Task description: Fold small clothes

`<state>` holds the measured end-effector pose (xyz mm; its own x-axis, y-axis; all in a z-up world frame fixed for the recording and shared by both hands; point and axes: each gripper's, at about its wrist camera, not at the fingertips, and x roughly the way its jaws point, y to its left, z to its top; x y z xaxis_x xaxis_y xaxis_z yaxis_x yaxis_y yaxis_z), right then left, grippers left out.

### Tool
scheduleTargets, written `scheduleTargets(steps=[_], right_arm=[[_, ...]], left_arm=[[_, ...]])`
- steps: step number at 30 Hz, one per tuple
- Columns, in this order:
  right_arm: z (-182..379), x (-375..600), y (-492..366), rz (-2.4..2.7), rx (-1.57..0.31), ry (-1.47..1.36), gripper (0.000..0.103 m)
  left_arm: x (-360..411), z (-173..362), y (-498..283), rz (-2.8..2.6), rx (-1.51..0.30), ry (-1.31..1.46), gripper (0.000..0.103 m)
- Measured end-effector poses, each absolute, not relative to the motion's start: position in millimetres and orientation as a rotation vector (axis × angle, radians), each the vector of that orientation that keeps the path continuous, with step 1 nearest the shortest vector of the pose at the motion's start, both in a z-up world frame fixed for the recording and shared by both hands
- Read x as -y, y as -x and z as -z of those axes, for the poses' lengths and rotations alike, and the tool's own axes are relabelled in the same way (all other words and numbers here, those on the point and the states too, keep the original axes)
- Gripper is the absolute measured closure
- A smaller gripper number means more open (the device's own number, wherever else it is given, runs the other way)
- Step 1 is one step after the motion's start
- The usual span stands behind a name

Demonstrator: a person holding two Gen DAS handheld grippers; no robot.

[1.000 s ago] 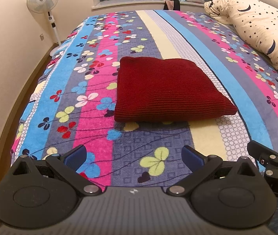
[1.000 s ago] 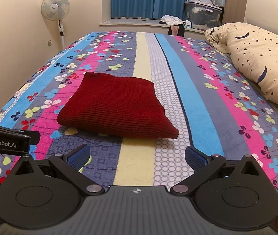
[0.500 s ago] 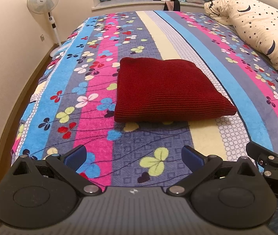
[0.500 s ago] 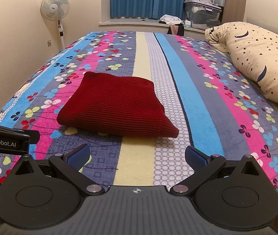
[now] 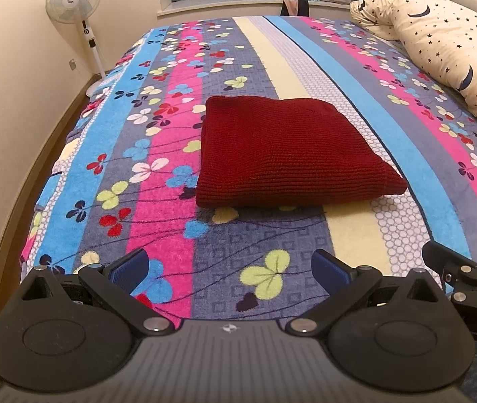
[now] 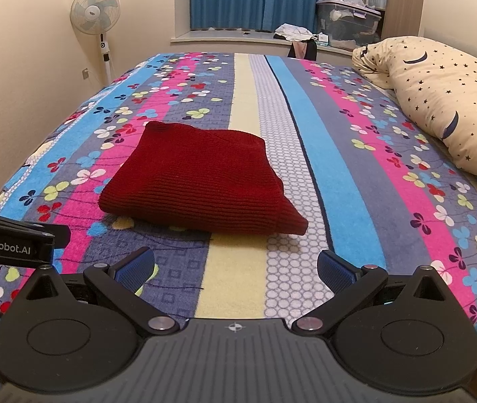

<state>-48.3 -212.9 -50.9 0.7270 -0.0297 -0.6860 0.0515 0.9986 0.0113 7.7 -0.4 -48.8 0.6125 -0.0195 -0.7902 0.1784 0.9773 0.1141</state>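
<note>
A dark red knitted garment (image 5: pixel 285 154) lies folded into a thick rectangle on the striped floral bedspread (image 5: pixel 157 154), also seen as the red garment (image 6: pixel 198 181) in the right wrist view. My left gripper (image 5: pixel 230 268) hovers open near the bed's front edge, well short of the garment, with nothing between its blue pads. My right gripper (image 6: pixel 235 267) is also open and empty, a little in front of the garment's near right corner. Each gripper's body shows at the edge of the other's view: the right one (image 5: pixel 473 285), the left one (image 6: pixel 9 240).
A cream pillow with stars and moons (image 6: pixel 446 100) lies along the bed's right side. A standing fan (image 5: pixel 73 3) is by the left wall. A window ledge with clothes (image 6: pixel 292 32) and a storage box (image 6: pixel 349 20) sits beyond the bed under blue curtains.
Almost nothing has moved. Both grippers stay open and hold their place in front of the folded garment, with only a slight drift.
</note>
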Motion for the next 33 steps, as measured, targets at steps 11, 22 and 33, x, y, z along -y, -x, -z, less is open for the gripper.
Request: scheduleTargets(steps=[11,22,33], right_arm=[[52.1,210.5,48.7,0.042,-0.757,-0.03,0.001],[52.1,207.9,48.9,0.039,-0.754,-0.026,0.001],[49.7,205.6,47.7,0.035,-0.752,-0.023,0.001]], left_arm=[[1.1,50.0,-7.3,0.117,-0.908,-0.189,0.0],[1.1,51.9,-6.3,0.121,-0.903,-0.194,0.0],[0.2,51.6,-6.2,0.123,-0.903,-0.198,0.0]])
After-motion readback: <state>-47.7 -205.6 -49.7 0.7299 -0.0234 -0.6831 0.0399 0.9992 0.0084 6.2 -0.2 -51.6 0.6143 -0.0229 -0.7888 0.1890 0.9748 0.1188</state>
